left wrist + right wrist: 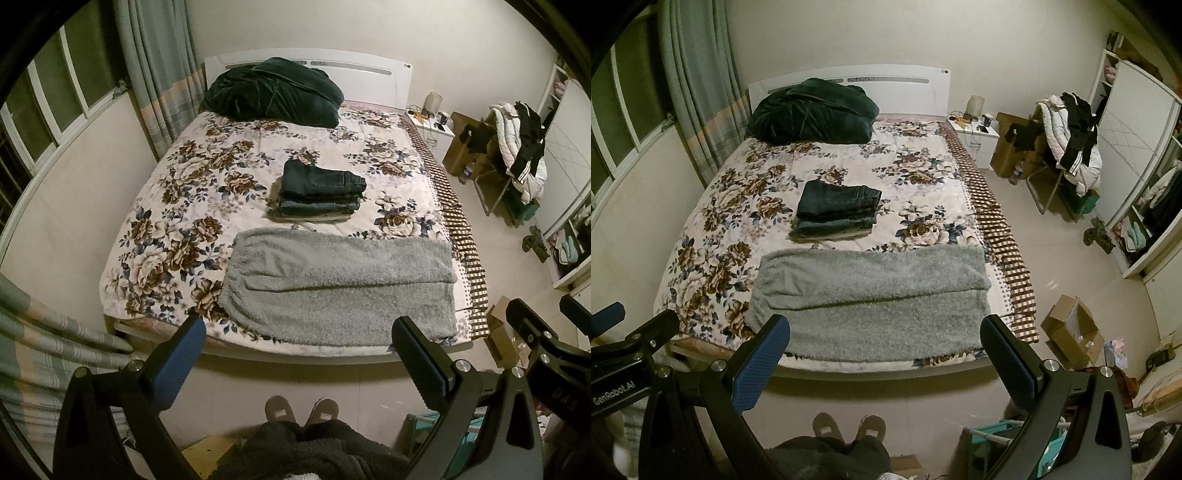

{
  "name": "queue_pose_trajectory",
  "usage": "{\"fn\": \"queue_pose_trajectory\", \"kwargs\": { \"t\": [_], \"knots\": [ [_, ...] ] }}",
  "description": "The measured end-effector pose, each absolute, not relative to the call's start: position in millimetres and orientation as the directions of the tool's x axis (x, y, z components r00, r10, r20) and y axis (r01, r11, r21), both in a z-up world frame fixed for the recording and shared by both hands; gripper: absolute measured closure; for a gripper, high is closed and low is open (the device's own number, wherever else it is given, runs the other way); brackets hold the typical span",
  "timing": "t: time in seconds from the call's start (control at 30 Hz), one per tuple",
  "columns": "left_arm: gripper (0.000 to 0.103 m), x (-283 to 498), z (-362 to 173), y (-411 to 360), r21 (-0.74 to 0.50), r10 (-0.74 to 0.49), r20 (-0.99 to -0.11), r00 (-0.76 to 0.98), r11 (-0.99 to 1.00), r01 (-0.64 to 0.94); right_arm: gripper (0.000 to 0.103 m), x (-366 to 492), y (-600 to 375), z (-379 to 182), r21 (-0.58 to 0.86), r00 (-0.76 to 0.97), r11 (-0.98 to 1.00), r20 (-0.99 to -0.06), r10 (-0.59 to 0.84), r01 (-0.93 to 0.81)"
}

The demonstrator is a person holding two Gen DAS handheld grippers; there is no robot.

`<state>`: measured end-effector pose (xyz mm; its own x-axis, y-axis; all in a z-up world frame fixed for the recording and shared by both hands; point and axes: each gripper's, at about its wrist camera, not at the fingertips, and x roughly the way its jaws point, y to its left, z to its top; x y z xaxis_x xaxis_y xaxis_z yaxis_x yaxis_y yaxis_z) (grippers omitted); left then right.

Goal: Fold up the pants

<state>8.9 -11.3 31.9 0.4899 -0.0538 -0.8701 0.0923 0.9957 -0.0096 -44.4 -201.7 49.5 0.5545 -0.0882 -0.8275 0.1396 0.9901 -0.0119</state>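
Grey fleece pants (pixel 343 280) lie flat across the foot of the floral bed (pixel 177 206), folded lengthwise so one leg lies on the other; they also show in the right wrist view (pixel 875 295). My left gripper (pixel 299 332) is open and empty, held above the floor in front of the bed's foot edge. My right gripper (pixel 886 332) is open and empty at about the same height beside it. A stack of folded dark jeans (pixel 321 192) sits in the middle of the bed, also in the right wrist view (pixel 836 210).
A dark green blanket (pixel 273 90) is heaped at the headboard. A nightstand (pixel 975 133), cardboard boxes (pixel 1071 332), a chair piled with clothes (pixel 1067 144) and a wardrobe (pixel 1137 155) stand to the right. Curtains (pixel 162 74) and a window are on the left. The person's slippers (pixel 301 408) are on the floor below.
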Motion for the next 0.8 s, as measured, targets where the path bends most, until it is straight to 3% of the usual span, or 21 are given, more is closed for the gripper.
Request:
{"fn": "queue_pose_trajectory", "kwargs": {
  "t": [0.43,0.8],
  "knots": [
    [0.000,0,19,-13,-0.012,-0.034,-0.871,0.489,0.999,0.048,0.000,-44,-207,45,-0.002,0.544,0.992,-0.836,-0.072,0.129],
    [0.000,66,-22,-32,0.068,0.101,-0.855,0.509,0.994,-0.083,0.000,13,-275,-28,0.048,0.495,0.985,-0.868,-0.042,0.168]
  ]
}}
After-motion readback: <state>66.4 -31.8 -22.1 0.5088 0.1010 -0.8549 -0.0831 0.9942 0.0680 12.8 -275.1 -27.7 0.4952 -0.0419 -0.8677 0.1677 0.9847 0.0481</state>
